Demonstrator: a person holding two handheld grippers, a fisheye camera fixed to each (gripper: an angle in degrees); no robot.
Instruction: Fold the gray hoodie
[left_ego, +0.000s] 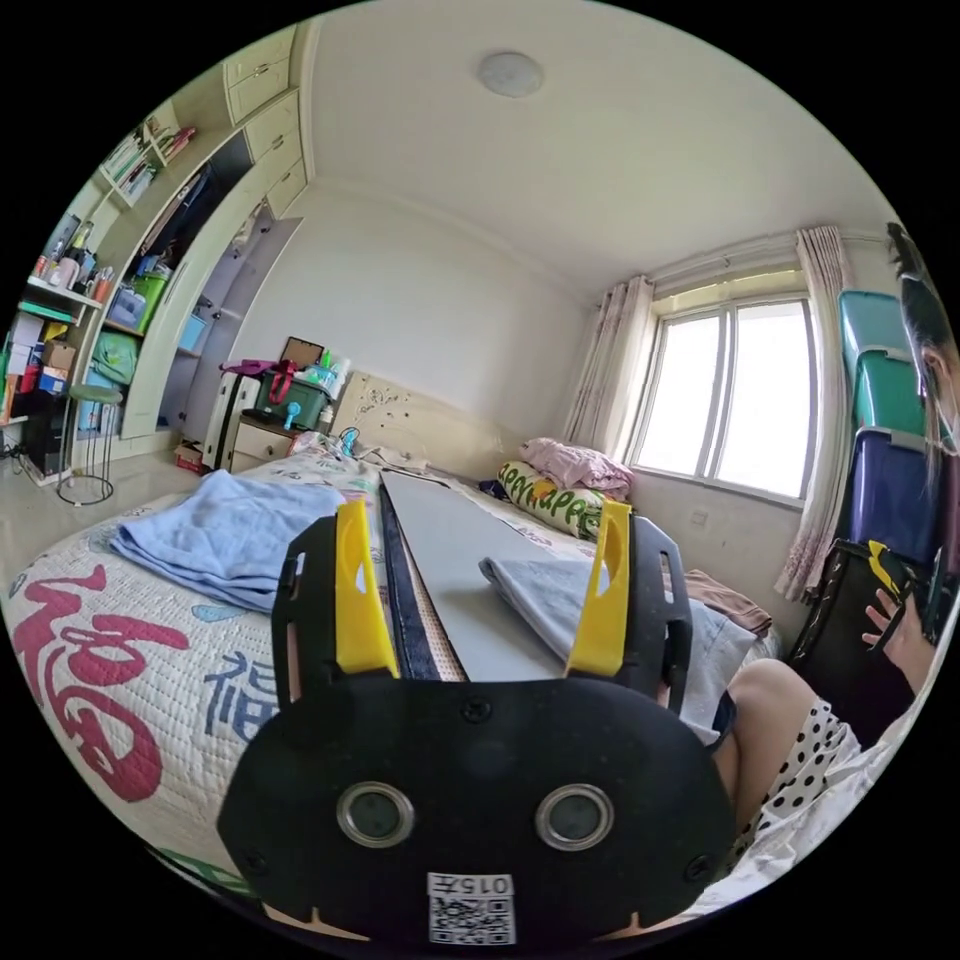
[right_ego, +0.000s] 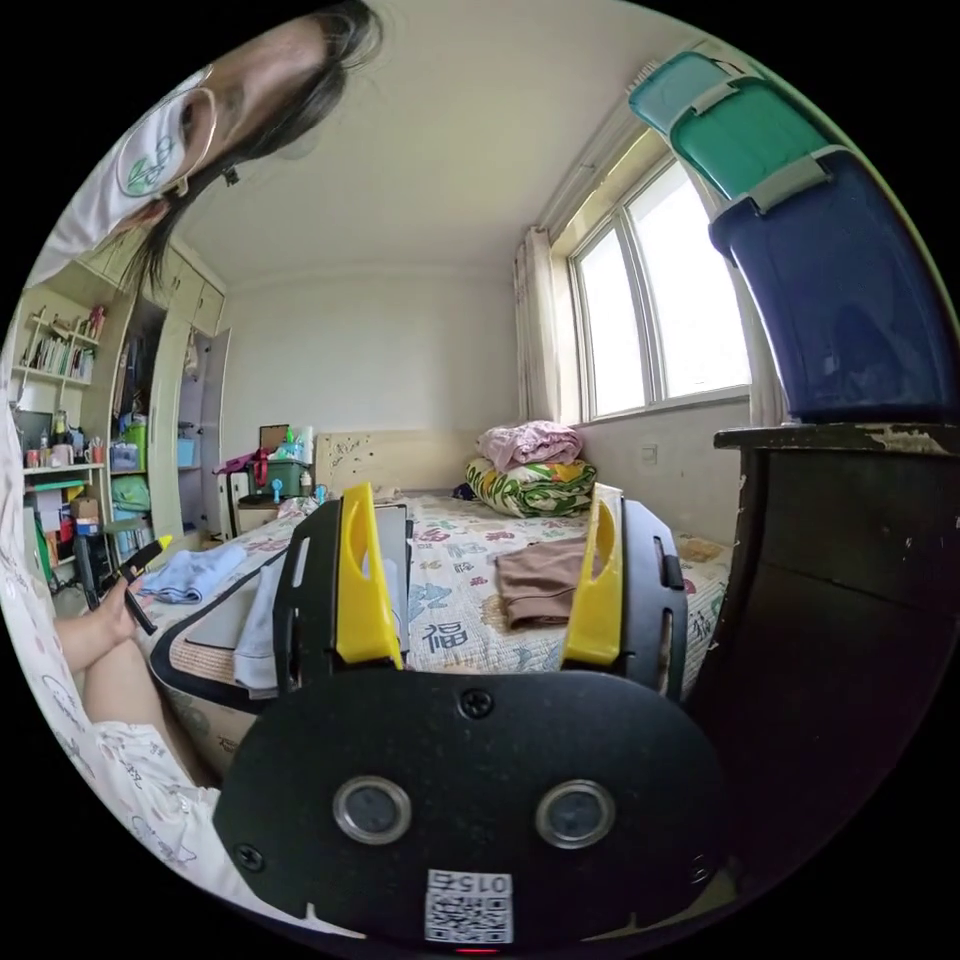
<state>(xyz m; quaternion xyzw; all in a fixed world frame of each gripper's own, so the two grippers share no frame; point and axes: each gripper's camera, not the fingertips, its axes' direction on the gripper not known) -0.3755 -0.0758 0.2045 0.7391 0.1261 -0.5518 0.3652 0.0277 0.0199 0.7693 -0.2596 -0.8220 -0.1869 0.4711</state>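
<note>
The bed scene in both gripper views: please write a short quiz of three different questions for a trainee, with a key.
1. True or false: the left gripper holds the folded gray cloth.
2. Which garment lies on the patterned quilt between the right gripper's yellow jaws? A. folded brown garment B. red towel C. black jacket
3. Fill in: the light blue cloth lies on the quilt on the side of the ______ shelves.

Key: 1 false, both grippers are open and empty; 2 A; 3 wardrobe.
</note>
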